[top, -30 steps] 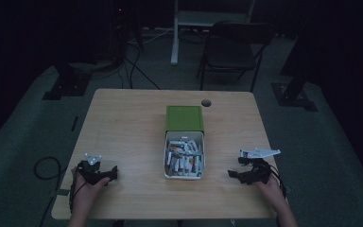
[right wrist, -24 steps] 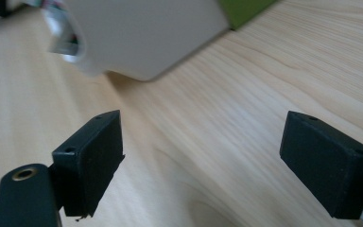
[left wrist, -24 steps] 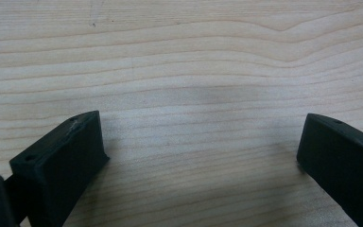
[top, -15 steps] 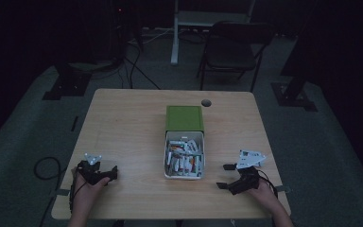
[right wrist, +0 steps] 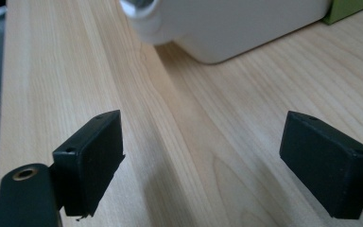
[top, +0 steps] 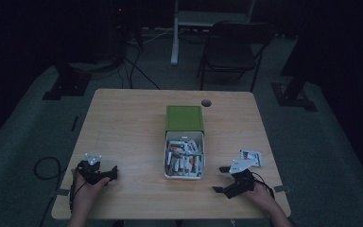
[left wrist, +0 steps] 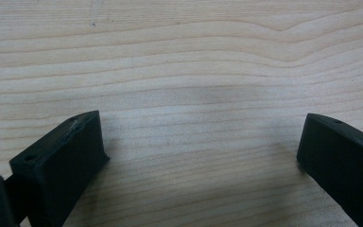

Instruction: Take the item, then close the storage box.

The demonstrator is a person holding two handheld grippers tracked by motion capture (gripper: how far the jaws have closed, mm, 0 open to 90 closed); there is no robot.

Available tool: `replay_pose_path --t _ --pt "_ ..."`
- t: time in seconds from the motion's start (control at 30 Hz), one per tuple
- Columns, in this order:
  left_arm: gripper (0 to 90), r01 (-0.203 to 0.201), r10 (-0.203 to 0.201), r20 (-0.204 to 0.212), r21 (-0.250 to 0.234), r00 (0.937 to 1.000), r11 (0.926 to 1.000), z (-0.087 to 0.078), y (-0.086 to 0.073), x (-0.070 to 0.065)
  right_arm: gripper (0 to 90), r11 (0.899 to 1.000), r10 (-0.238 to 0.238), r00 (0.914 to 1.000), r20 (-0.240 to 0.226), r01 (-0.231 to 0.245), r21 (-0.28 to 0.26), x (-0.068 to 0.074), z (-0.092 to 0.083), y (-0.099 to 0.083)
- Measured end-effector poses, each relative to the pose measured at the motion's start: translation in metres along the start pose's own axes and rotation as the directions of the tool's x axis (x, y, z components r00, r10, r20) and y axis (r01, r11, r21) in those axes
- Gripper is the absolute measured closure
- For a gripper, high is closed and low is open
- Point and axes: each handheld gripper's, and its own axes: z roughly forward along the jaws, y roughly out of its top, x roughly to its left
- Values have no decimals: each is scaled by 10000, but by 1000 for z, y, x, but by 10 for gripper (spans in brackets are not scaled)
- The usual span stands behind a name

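White bin (top: 185, 161) of small items — just left of right gripper (top: 224, 179), both grippers' jaws wide apart — left gripper (top: 105, 172) well off.

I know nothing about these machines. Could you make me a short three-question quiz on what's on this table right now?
1. True or false: the right tongs are gripping something.
2. What sits right behind the white box of small packets? A) a green box B) a red cup C) a book
3. Fill in: the left tongs stand open over bare ____.

Key
1. False: they are wide open, with only the table between them.
2. A, the green box.
3. Wood.
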Motion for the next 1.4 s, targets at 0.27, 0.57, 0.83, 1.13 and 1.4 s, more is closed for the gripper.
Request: replay_pose_path --t 0.27,0.57,0.83,1.13,1.4 --pt "19 -3 3 -3 4 10000 10000 0 0 0 139 9972 -534 9982 268 518 545 3 9 -6" --pt "20 -147 147 145 -18 9998 9999 -1 -1 -1 119 9974 -475 9941 977 419 589 8 12 -6" --pt "20 -910 911 809 -51 9925 9958 -2 -2 -6 119 9983 -212 9921 1235 143 565 7 13 -5" --pt "20 -1696 1695 1367 -112 9760 9855 -6 -5 -15 119 9984 -194 9915 1288 123 557 5 15 -3" --pt "20 -2413 2479 2187 -568 9438 9688 -16 -2 -29 137 9985 -253 9928 1167 195 506 7 16 -3"
